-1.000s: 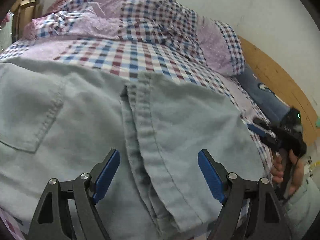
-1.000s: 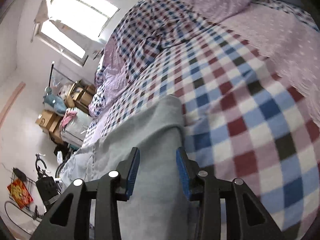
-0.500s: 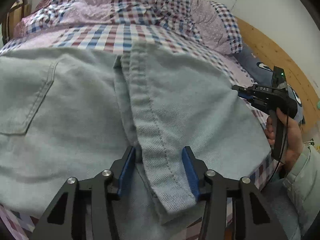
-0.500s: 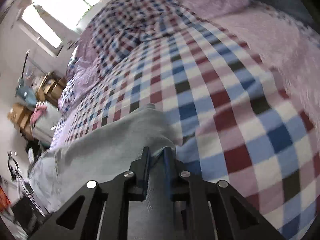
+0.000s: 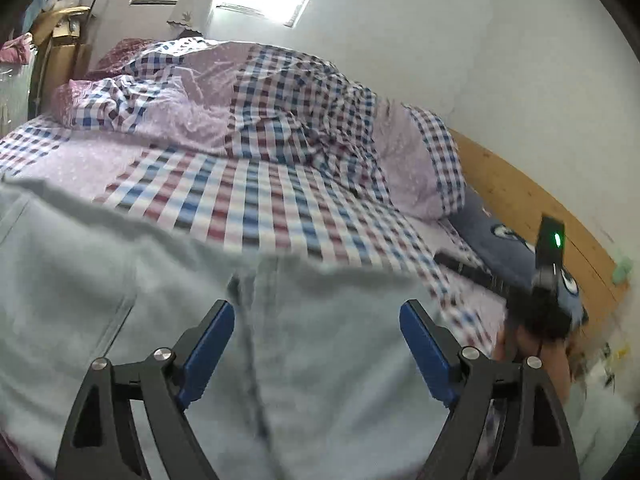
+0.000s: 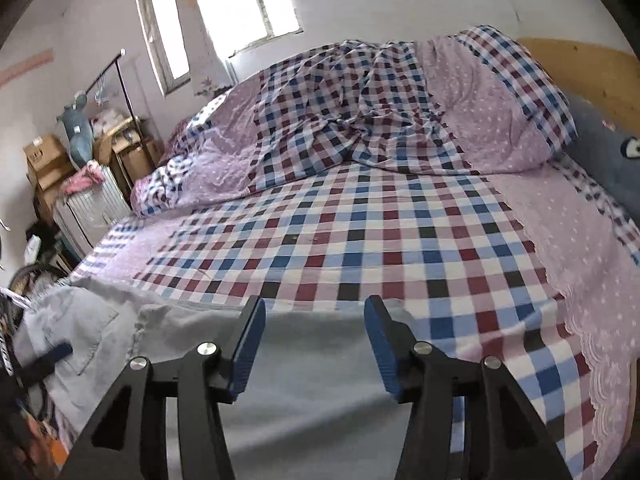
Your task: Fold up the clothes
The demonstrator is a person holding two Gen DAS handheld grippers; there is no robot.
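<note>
Pale blue jeans (image 5: 132,312) lie spread along the near edge of the checked bed, seen as well in the right wrist view as jeans (image 6: 304,380) with a back pocket at the left. My left gripper (image 5: 316,344) hovers open above the denim, near a seam, with nothing between its blue pads. My right gripper (image 6: 314,344) is open too, just above the folded part of the jeans. The right gripper (image 5: 548,280) and the hand holding it appear blurred at the right edge of the left wrist view.
A checked sheet (image 6: 360,240) covers the bed, with a bunched duvet (image 6: 340,112) and a pillow (image 6: 500,120) at the far side. A wooden headboard (image 5: 540,216) runs on the right. Boxes and a suitcase (image 6: 88,208) stand by the window wall.
Both grippers, shut on the denim half a second ago, have let go, opened wide and lifted back. The jeans now lie flat on the bed.
</note>
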